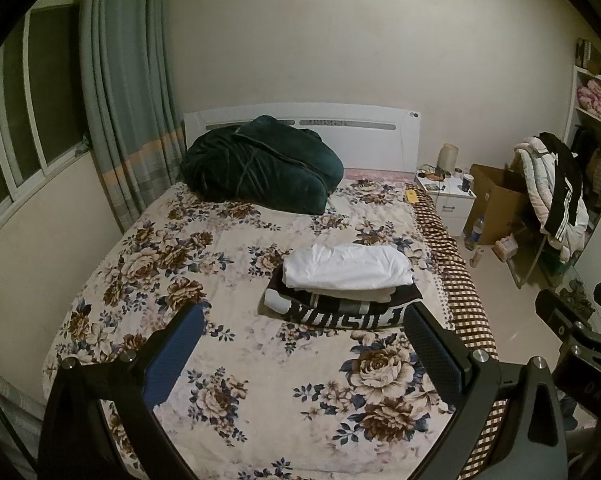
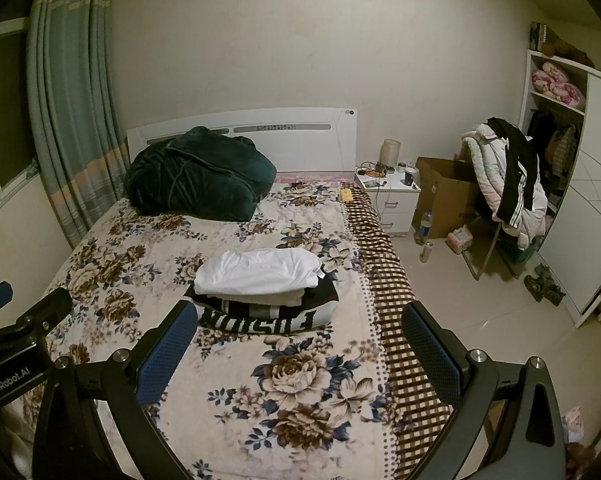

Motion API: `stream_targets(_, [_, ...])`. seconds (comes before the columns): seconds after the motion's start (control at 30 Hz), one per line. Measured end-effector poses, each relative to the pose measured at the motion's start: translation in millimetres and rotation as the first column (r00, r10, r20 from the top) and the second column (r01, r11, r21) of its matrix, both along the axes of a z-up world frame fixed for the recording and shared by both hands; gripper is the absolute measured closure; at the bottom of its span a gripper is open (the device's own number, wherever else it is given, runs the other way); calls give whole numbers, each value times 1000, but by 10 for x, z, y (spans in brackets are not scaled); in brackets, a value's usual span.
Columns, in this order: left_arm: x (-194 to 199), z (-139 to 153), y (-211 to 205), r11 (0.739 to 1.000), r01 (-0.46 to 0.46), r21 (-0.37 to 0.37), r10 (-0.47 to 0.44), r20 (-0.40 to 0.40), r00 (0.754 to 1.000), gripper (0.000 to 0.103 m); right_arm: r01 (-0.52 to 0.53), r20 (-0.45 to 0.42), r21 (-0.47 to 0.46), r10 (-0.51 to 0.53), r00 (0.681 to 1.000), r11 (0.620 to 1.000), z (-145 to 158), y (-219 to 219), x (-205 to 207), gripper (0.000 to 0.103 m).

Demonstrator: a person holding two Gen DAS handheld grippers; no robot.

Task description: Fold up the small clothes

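Observation:
A stack of folded clothes lies on the floral bedspread [image 1: 236,360] toward the bed's right side. A white garment [image 1: 346,266] [image 2: 258,272] tops the stack, a cream one sits under it, and a black-and-white garment with large letters [image 1: 342,312] [image 2: 260,316] is at the bottom. My left gripper [image 1: 302,346] hovers open above the bed, nearer than the stack, with nothing between its fingers. My right gripper [image 2: 300,342] is open too, empty, just in front of the stack and over the bed's right edge. The right gripper's body [image 1: 580,340] shows at the left wrist view's right border.
A dark green quilt [image 1: 260,164] is heaped at the headboard. A white nightstand [image 2: 388,196] with small items, a cardboard box [image 2: 444,196], bottles [image 2: 424,226] and a rack draped with jackets [image 2: 504,184] stand right of the bed. Curtains [image 1: 124,100] and a window are at the left.

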State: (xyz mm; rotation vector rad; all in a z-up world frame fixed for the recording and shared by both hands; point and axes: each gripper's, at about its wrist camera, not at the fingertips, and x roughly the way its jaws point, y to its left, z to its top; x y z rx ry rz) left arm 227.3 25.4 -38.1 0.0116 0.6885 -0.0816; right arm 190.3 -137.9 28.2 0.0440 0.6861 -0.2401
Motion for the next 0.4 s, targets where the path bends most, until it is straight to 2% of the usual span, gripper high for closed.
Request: stream_targets(0.4, [-4, -2, 19, 1000, 6, -1, -6, -1, 1000, 1, 3, 1, -2, -3, 1000, 1000, -3, 15, -6, 0])
